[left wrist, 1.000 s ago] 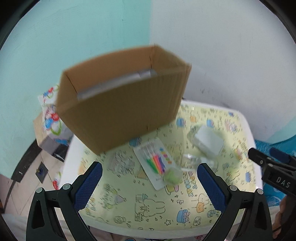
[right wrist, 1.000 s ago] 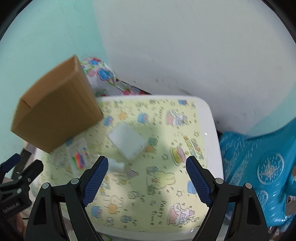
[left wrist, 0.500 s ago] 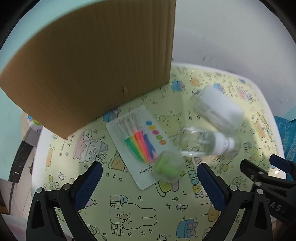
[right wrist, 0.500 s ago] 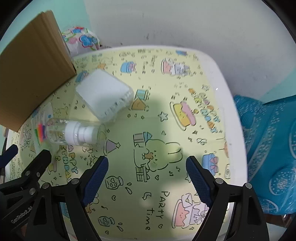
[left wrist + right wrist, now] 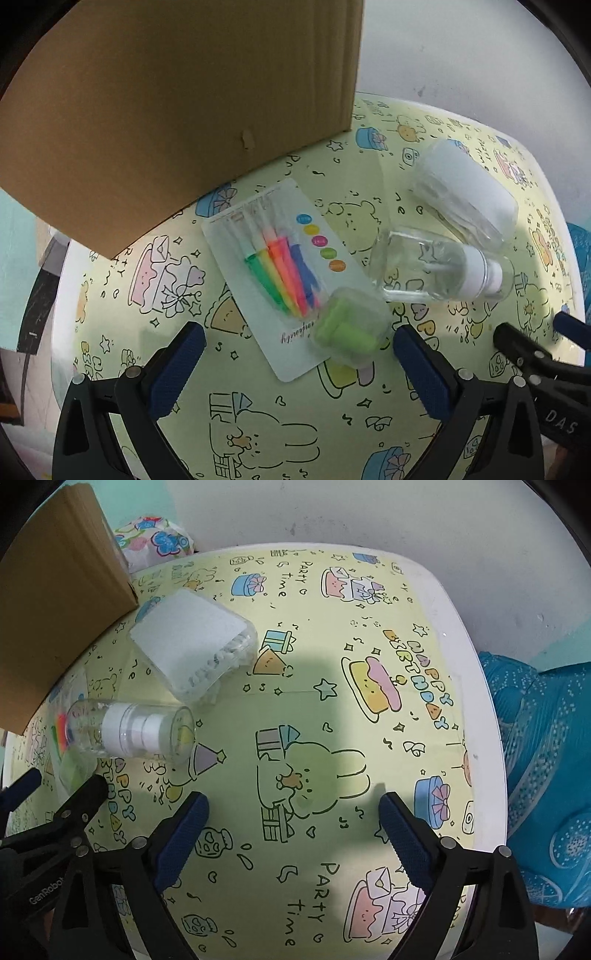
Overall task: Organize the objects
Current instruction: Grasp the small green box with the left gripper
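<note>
A cardboard box (image 5: 177,103) stands at the back left of the table; it also shows in the right wrist view (image 5: 55,602). In front of it lie a card of coloured pens (image 5: 284,273), a small clear case of green earplugs (image 5: 349,326), a clear spray bottle (image 5: 439,271) on its side and a clear tub with a white lid (image 5: 465,192). The bottle (image 5: 129,729) and the tub (image 5: 192,642) also show in the right wrist view. My left gripper (image 5: 295,358) is open, just short of the earplug case. My right gripper (image 5: 291,827) is open over bare table.
The table (image 5: 369,738) has a yellow cartoon-print cover and a white rim. A blue plastic chair (image 5: 546,775) stands to its right. A flower-print bag (image 5: 155,541) sits behind the table by the wall.
Both grippers have come down and forward toward the table. The objects now look larger and closer, and the box fills the upper left of the left wrist view.
</note>
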{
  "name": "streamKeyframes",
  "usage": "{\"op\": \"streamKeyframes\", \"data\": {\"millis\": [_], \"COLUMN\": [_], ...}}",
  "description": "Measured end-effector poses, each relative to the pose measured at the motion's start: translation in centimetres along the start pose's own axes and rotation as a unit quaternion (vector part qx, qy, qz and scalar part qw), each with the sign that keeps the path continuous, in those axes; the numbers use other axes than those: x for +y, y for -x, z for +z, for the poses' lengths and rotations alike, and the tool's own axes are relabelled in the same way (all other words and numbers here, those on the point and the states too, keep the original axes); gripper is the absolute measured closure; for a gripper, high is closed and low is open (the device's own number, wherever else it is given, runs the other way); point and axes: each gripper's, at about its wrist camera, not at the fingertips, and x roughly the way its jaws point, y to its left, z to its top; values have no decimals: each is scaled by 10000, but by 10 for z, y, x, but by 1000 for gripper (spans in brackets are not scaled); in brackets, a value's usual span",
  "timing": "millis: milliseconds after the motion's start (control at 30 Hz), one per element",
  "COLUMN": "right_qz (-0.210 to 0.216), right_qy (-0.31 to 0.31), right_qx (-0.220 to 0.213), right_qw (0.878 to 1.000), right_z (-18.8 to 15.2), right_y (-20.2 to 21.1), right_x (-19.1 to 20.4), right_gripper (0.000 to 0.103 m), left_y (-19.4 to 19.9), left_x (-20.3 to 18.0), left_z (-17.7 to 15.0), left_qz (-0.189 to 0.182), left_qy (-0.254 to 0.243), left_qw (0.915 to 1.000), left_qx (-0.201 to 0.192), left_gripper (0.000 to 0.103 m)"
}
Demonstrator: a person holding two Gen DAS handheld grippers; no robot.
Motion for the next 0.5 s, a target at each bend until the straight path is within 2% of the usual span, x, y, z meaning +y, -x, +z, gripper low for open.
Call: {"op": "streamKeyframes", "data": {"millis": [100,500], "right_qz": [-41,-56], "right_qy": [-76,-78], "right_qx": [118,-72], "right_qw": [9999,9999], "right_z": [-3,-17], "right_y": [-3,-1], "right_x": [-4,-7], "right_gripper": [0,0], "left_y": [-2,-6], "left_x": [0,-5], "left_z": [1,1], "left_qz": [-36,-113], "left_qy": [50,213], "left_qw": [10000,9997], "left_qx": [16,15], "left_gripper": [0,0]}}
